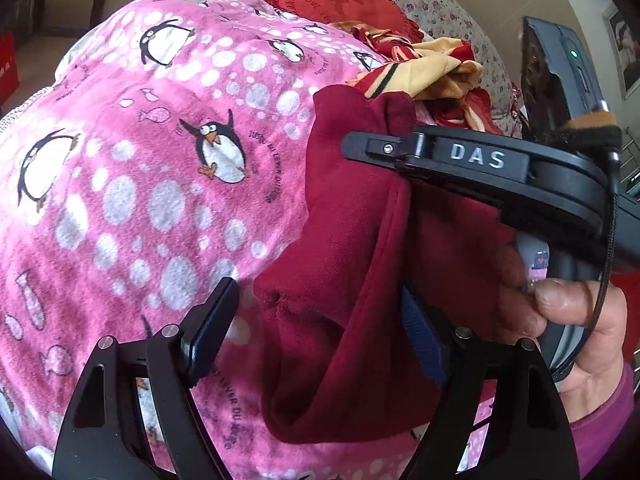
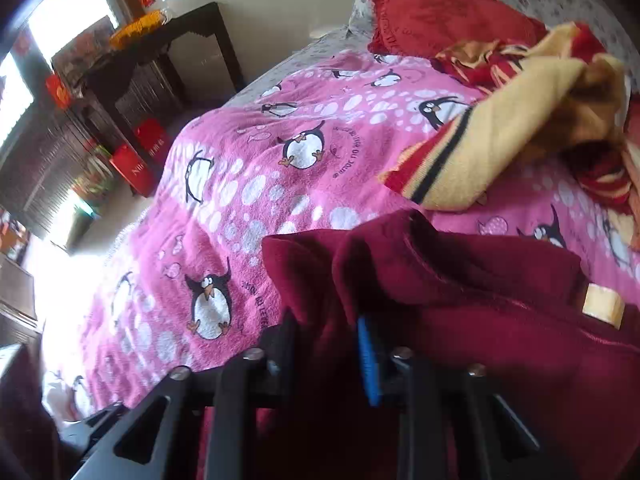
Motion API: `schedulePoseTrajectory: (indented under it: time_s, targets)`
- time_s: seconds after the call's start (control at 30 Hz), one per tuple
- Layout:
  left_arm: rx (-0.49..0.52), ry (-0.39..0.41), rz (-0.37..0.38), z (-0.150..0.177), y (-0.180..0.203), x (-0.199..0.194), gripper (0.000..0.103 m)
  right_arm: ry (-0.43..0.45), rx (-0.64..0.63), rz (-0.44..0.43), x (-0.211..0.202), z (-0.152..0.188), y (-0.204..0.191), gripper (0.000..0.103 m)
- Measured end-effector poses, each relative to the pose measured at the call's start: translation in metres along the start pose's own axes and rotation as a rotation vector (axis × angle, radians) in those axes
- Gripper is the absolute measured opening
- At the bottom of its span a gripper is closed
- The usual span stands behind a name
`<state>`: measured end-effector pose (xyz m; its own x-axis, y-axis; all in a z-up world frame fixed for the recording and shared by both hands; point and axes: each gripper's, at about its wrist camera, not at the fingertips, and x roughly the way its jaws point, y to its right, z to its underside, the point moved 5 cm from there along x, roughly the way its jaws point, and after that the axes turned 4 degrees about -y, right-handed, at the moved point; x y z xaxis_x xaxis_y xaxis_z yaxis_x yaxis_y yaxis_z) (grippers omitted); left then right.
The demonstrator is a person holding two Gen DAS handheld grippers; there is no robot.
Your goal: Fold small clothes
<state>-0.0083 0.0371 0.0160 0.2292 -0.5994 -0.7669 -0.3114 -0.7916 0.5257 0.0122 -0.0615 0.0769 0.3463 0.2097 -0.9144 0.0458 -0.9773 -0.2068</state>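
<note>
A dark red fleece garment (image 1: 352, 220) hangs bunched above the pink penguin blanket (image 1: 160, 180). In the left wrist view my right gripper (image 1: 352, 146) comes in from the right and pinches the garment's upper edge. The right wrist view shows that gripper (image 2: 326, 320) shut on a fold of the same red garment (image 2: 480, 288), which carries a yellow label (image 2: 604, 304). My left gripper (image 1: 320, 300) stands open and wide. The cloth hangs between its fingers and lies against the right, blue pad (image 1: 420, 340); the left pad is clear of it.
A red and yellow striped garment (image 2: 500, 152) lies crumpled on the blanket (image 2: 280, 200) further back, near a red frilled cushion (image 2: 440, 8). A person's hand (image 1: 580, 320) holds the right gripper's handle. Beside the bed stand a dark table (image 2: 180, 40) and red bags (image 2: 136, 164).
</note>
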Motion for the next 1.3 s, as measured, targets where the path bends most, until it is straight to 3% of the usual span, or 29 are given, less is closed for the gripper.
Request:
schedulePoseTrajectory:
  time_s: [0.03,0.07,0.2,0.47,0.67,0.83,0.97,1.07,1.13,1.2,1.3]
  targets:
    - [-0.004,-0.01,0.008,0.0,0.003,0.001,0.07,0.01,0.014,-0.023,-0.005,-0.001,0.004,0.019]
    - [-0.005,-0.026,0.019,0.001,0.006,0.002,0.049,0.022,0.027,-0.047,-0.011,0.001,0.008,0.019]
    - [0.052,-0.023,0.032,0.005,0.024,-0.01,0.03,0.081,0.06,-0.122,-0.031,0.011,0.016,0.018]
    - [0.258,0.025,0.092,0.007,0.119,-0.039,0.025,0.218,0.118,-0.189,-0.095,0.023,0.046,0.017]
    - [0.451,0.008,0.161,0.02,0.229,-0.022,0.025,0.333,0.193,-0.162,-0.168,0.047,0.11,0.017]
    - [0.544,-0.06,0.174,0.052,0.289,0.026,0.025,0.392,0.314,-0.12,-0.201,0.088,0.185,0.017]
    - [0.588,-0.17,0.168,0.081,0.305,0.069,0.028,0.361,0.43,-0.048,-0.191,0.137,0.247,0.017]
    - [0.56,-0.276,0.192,0.092,0.301,0.07,0.03,0.287,0.521,-0.038,-0.158,0.167,0.278,0.017]
    - [0.566,-0.251,0.223,0.091,0.297,0.048,0.042,0.316,0.576,-0.074,-0.157,0.179,0.288,0.022]
    - [0.581,-0.168,0.219,0.084,0.288,0.023,0.067,0.354,0.596,-0.065,-0.17,0.182,0.289,0.042]
    - [0.584,-0.044,0.144,0.08,0.267,-0.001,0.073,0.433,0.546,0.034,-0.2,0.175,0.28,0.047]
